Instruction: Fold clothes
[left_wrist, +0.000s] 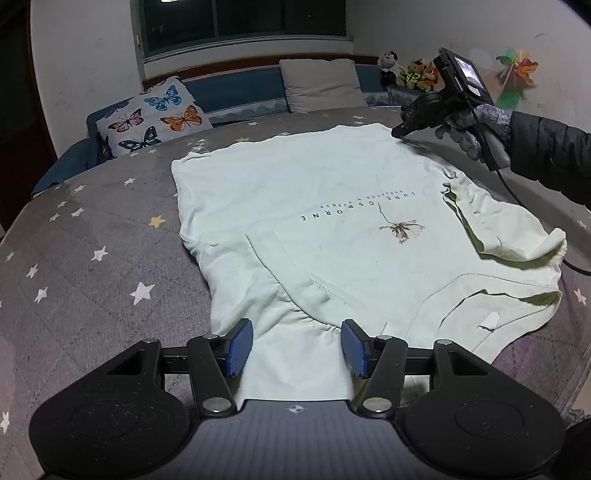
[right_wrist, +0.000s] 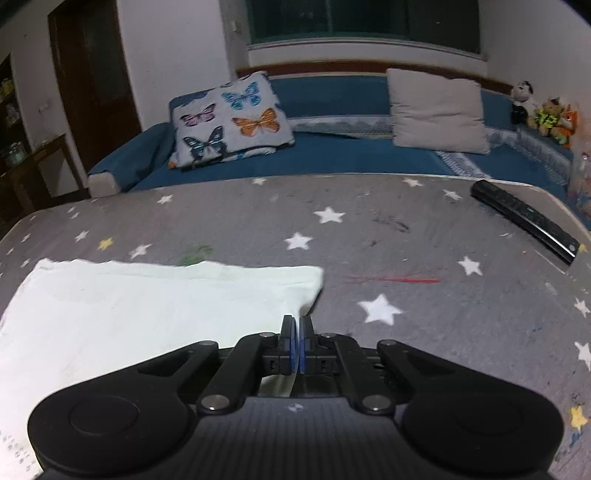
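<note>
We see a pale green cotton T-shirt with a small flower print (left_wrist: 314, 206) lying flat on the grey quilted bed cover with white stars (left_wrist: 92, 258), its collar at the near side and its hem at the far side. The left sleeve is already turned in over the body; the right sleeve (left_wrist: 502, 221) lies bunched outward. Our left gripper (left_wrist: 297, 349) is spread wide over the near shoulder cloth, which wrinkles between the blue pads (left_wrist: 240, 347). Our right gripper (right_wrist: 297, 345) is pressed together at the far right hem corner (right_wrist: 310, 284); we judge it pinches the edge there, but the cloth between the pads is not clearly visible. The fabric looks light, soft and limp, so it will sag and crease. We think corners, hem and shoulder seams are the best places to hold.
</note>
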